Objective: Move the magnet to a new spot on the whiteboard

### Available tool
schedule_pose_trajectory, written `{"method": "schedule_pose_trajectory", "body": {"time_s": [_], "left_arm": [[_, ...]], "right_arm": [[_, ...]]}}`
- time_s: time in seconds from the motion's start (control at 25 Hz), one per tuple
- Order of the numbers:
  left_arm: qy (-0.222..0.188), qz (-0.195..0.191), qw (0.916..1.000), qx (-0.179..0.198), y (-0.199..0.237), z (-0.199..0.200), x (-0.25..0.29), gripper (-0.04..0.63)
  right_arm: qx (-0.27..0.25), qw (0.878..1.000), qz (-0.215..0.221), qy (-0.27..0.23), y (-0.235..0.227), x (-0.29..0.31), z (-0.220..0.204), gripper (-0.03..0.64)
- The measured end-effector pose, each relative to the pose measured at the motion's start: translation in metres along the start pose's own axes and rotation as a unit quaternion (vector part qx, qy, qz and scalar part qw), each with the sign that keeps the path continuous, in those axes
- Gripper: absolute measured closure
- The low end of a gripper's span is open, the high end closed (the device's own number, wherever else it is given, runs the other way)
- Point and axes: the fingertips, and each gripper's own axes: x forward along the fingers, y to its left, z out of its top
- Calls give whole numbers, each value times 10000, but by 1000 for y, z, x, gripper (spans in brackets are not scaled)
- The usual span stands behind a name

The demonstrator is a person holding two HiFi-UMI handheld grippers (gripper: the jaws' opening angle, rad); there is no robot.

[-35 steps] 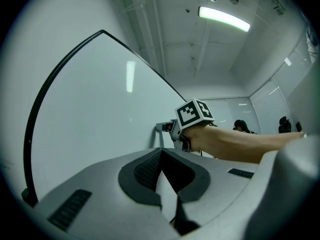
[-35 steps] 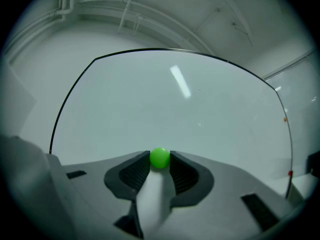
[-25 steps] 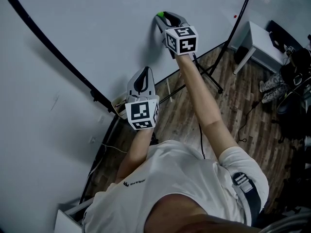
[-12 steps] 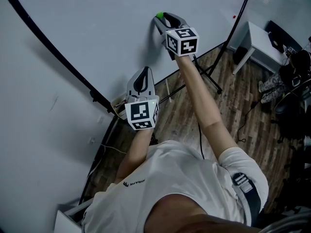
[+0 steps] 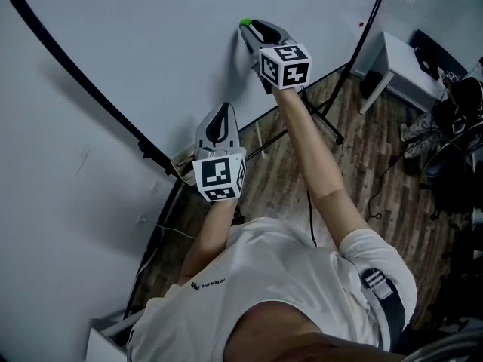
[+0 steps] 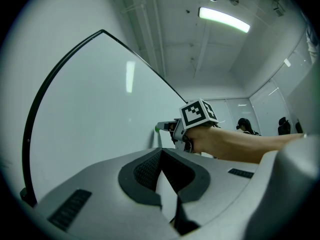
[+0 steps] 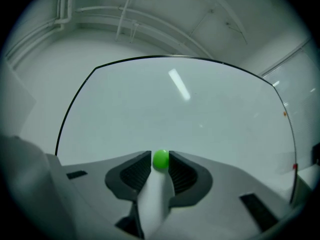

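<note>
A small green magnet (image 5: 244, 23) sits on the whiteboard (image 5: 151, 44), up near the middle. My right gripper (image 5: 247, 27) is held against the board around it. In the right gripper view the magnet (image 7: 160, 160) sits between the two dark pads (image 7: 141, 170), which touch it on both sides; these jaws have just been closing. My left gripper (image 5: 224, 108) hangs lower and to the left, its tips near the board's bottom frame, shut with nothing in it. The left gripper view shows its own closed tips (image 6: 161, 150) and the magnet (image 6: 157, 128) beyond.
The board stands on a black tripod stand (image 5: 332, 123) over a wooden floor with cables. A white table (image 5: 411, 70) is at the upper right, with a seated person (image 5: 460, 104) beyond. A small red magnet (image 5: 361, 26) sits near the board's right edge.
</note>
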Motion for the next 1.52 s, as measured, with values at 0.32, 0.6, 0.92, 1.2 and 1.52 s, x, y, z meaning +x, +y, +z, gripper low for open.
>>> {"method": "schedule_pose_trajectory", "body": {"time_s": [0.32, 0.6, 0.92, 1.2, 1.52], "left_arm": [[-24, 3, 10000, -11, -1, 2, -2, 594], [-34, 1, 10000, -25, -1, 3, -1, 593], [-33, -37, 10000, -17, -3, 4, -1, 594], [-41, -63, 10000, -27, -2, 3, 1, 593], [-56, -90, 9999, -50, -3, 4, 4, 594]], "right_arm": [[-3, 10000, 8, -47, 1, -10, 2, 511], [-97, 9999, 14, -142, 9, -18, 10, 535], [-104, 9997, 20, -200, 16, -29, 12, 563], [-68, 9996, -9, -278, 19, -40, 14, 584], [-60, 9995, -1, -316, 26, -54, 15, 601]]}}
